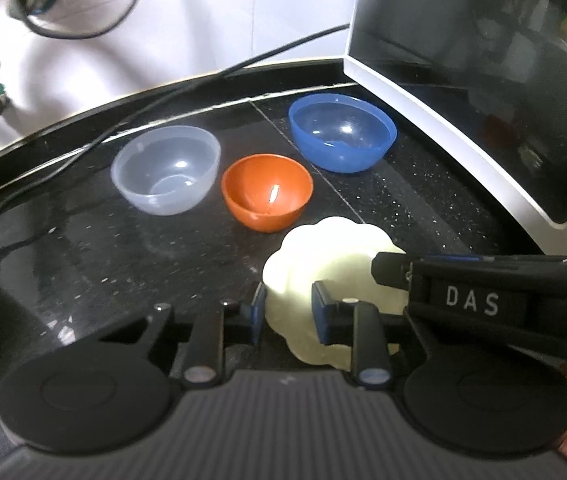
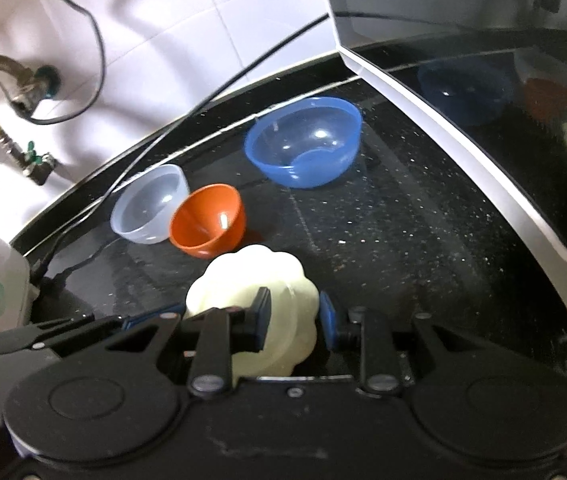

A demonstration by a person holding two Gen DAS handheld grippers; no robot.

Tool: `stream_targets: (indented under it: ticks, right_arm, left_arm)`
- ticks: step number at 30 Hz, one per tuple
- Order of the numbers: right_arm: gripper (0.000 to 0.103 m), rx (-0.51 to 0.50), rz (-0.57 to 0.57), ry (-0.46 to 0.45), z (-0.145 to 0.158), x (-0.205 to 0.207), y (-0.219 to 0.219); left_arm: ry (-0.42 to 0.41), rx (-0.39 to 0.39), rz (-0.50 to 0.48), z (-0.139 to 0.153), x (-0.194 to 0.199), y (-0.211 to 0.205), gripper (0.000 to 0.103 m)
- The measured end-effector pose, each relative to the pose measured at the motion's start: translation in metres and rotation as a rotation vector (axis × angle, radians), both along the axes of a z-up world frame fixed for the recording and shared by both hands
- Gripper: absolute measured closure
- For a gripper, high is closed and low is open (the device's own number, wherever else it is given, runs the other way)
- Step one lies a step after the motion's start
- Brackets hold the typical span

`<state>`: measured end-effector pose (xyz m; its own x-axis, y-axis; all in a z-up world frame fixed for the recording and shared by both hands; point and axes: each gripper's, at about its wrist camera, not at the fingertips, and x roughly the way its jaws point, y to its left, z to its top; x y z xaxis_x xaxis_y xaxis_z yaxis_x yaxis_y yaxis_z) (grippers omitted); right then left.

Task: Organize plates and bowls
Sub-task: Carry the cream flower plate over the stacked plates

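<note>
Scalloped cream plate point(image 1: 323, 248) pinched at its rim between left gripper point(image 1: 288, 308) fingers and right gripper point(image 2: 295, 312) fingers; beyond the fingertips, orange bowl point(image 1: 267, 192), clear bowl point(image 1: 165, 174), blue bowl point(image 1: 341, 136) on dark surface point(image 1: 83, 240).

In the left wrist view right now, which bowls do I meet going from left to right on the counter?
Clear bowl → orange bowl → blue bowl. The cream scalloped dish lies nearer, below them, so I leave it out.

Black left claw point(image 1: 288, 307) has blue pads point(image 1: 320, 312), silver screws.
</note>
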<state>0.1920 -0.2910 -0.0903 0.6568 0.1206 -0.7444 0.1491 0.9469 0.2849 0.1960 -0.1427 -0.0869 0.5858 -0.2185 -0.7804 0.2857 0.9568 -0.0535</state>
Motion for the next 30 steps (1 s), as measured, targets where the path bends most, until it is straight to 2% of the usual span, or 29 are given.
stream_targets:
  ticks: [15,30]
  right_arm:
    - [0.076,0.028,0.132,-0.026,0.034,-0.054,0.077]
    - [0.076,0.049,0.373,0.026,0.043,-0.107,0.194]
  left_arm:
    - [-0.044,0.037,0.080,0.039,-0.078,0.071,0.078]
    - [-0.013,0.055,0.236,0.043,-0.165,0.176,0.078]
